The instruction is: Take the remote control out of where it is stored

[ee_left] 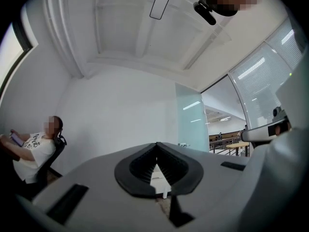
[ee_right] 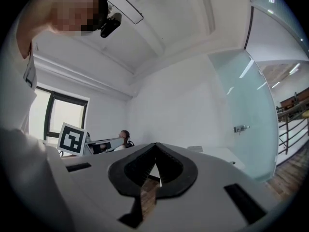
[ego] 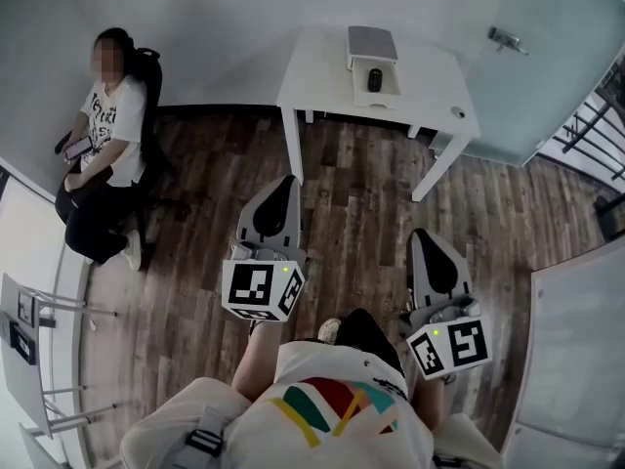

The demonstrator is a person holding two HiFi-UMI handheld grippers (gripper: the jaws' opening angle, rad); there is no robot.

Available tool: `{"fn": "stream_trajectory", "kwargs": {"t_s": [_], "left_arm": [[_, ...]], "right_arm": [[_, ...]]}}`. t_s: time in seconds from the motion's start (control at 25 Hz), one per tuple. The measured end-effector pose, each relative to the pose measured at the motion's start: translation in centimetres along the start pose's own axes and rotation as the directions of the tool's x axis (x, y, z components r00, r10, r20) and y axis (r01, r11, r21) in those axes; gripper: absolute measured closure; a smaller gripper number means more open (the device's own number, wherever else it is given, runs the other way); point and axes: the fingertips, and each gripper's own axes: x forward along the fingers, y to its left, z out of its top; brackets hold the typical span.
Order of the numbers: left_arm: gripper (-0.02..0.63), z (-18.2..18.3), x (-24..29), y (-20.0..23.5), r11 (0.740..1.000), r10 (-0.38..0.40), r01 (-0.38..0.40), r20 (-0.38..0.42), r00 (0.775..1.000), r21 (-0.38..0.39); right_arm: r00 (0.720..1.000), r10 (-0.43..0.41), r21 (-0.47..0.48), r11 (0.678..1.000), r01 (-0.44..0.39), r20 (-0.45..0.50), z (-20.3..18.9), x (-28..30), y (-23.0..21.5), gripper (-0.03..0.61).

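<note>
A small dark remote control (ego: 375, 80) lies in an open white box (ego: 391, 94) with a grey raised lid (ego: 372, 41), on a white table (ego: 322, 76) at the far side of the room. Both grippers are held low, close to my body and far short of the table. My left gripper (ego: 288, 181) points toward the table's left leg, its jaws together and empty (ee_left: 155, 146). My right gripper (ego: 421, 234) points toward the table's right side, shut with nothing in it (ee_right: 155, 146).
A person (ego: 103, 130) sits in a dark chair against the left wall. A frosted glass door (ego: 547, 57) stands right of the table, with a railing (ego: 596, 135) beyond it. White panel (ego: 586, 360) at right, white rack (ego: 39, 360) at lower left. Wood floor (ego: 352, 193) lies between me and the table.
</note>
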Motion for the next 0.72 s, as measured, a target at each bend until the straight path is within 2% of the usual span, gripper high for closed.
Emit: {"fn": "stream_trajectory", "kwargs": {"t_s": [0.2, 0.32, 0.44, 0.72], "left_arm": [[0.605, -0.9, 2.5, 0.9, 1.000, -0.005, 0.004, -0.026, 1.000, -0.014], [0.605, -0.4, 4.2, 1.1, 1.000, 0.012, -0.012, -0.007, 1.000, -0.002], [0.606, -0.3, 6.4, 1.0, 1.000, 0.016, -0.016, 0.007, 1.000, 0.008], [0.606, -0.1, 13.7, -0.5, 0.998, -0.046, 0.046, 0.005, 0.999, 0.032]], "right_arm": [[0.999, -0.021, 0.008, 1.000, 0.021, -0.034, -0.9, 3.1, -2.4, 0.577], [1.000, -0.005, 0.005, 1.000, 0.005, 0.003, -0.4, 5.4, -4.0, 0.577], [0.999, -0.006, -0.039, 0.999, 0.008, 0.038, 0.4, 7.5, -5.8, 0.577], [0.999, 0.022, -0.043, 0.999, -0.021, 0.025, 0.6, 13.6, -10.3, 0.577]]}}
